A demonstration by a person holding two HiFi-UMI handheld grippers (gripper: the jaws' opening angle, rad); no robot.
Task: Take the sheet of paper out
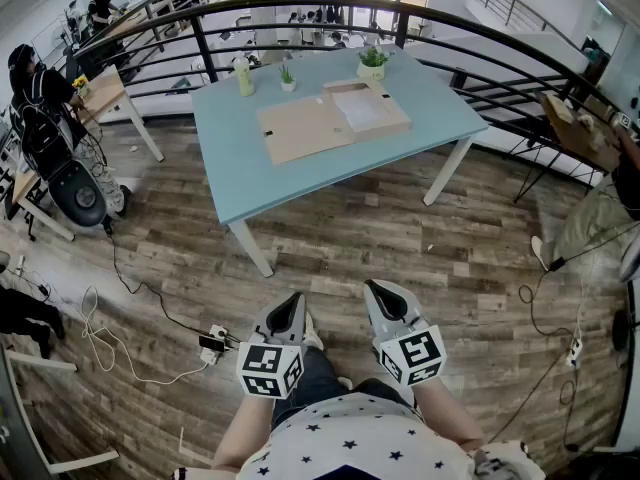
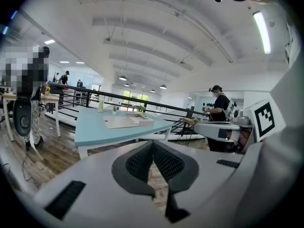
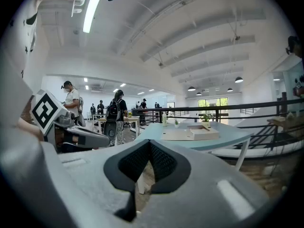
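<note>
A flat cardboard box [image 1: 368, 108] lies open on the light blue table [image 1: 250, 168], its lid [image 1: 303, 128] folded out to the left. A white sheet of paper [image 1: 362, 109] rests inside the box. The box [image 2: 140, 120] shows far off in the left gripper view, and the box [image 3: 203, 133] likewise in the right gripper view. My left gripper [image 1: 288, 314] and right gripper [image 1: 381, 301] hang close to my body, well short of the table, both shut with nothing between the jaws.
Two small potted plants [image 1: 372, 62] and a pale green bottle [image 1: 245, 76] stand at the table's far edge. A black railing [image 1: 300, 8] runs behind it. Cables and a power strip [image 1: 212, 341] lie on the wooden floor to my left. People stand at desks at far left.
</note>
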